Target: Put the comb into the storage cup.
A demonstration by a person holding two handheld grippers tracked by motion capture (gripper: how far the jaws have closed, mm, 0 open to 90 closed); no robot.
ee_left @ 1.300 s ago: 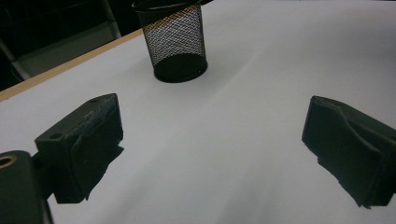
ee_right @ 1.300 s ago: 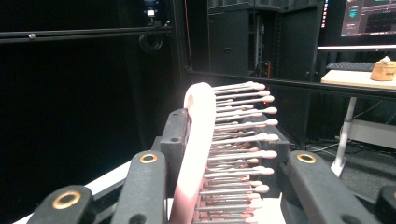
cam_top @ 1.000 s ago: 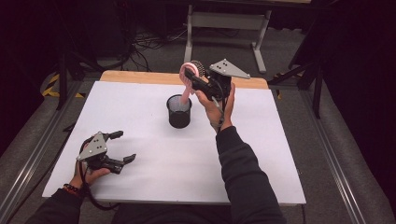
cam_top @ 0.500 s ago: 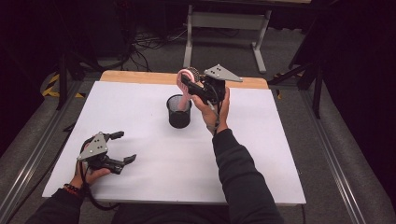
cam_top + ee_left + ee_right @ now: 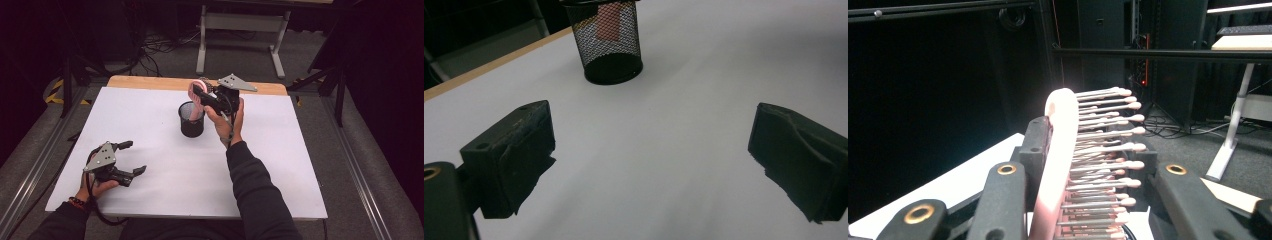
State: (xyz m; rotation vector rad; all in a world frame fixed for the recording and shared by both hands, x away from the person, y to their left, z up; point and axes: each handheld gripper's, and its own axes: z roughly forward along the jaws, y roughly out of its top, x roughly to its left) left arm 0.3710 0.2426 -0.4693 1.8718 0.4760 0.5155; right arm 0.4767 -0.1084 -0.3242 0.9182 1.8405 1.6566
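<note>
The right hand-held gripper [image 5: 204,96], jaws clamped on a pink plastic bristled hairbrush [image 5: 195,93], hovers over the black wire-mesh cup [image 5: 191,119] at its 7 o'clock, while the left hand-held gripper [image 5: 131,157] idles wide open and empty.

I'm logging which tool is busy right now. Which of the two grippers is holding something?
The right gripper, raised over the mesh cup, is clamped on a pink hairbrush. The left gripper rests near the table's front edge, jaws apart with nothing between them.

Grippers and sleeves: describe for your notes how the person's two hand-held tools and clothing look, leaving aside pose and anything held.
Both tools are black. The left gripper has a grey three-cornered plate on top and blocky black tongs with worn padding. The right gripper carries the same kind of plate; its arms show brass-coloured rivets. A dark cable trails from the left one. The person wears dark long sleeves and a wristband on the left wrist.
</note>
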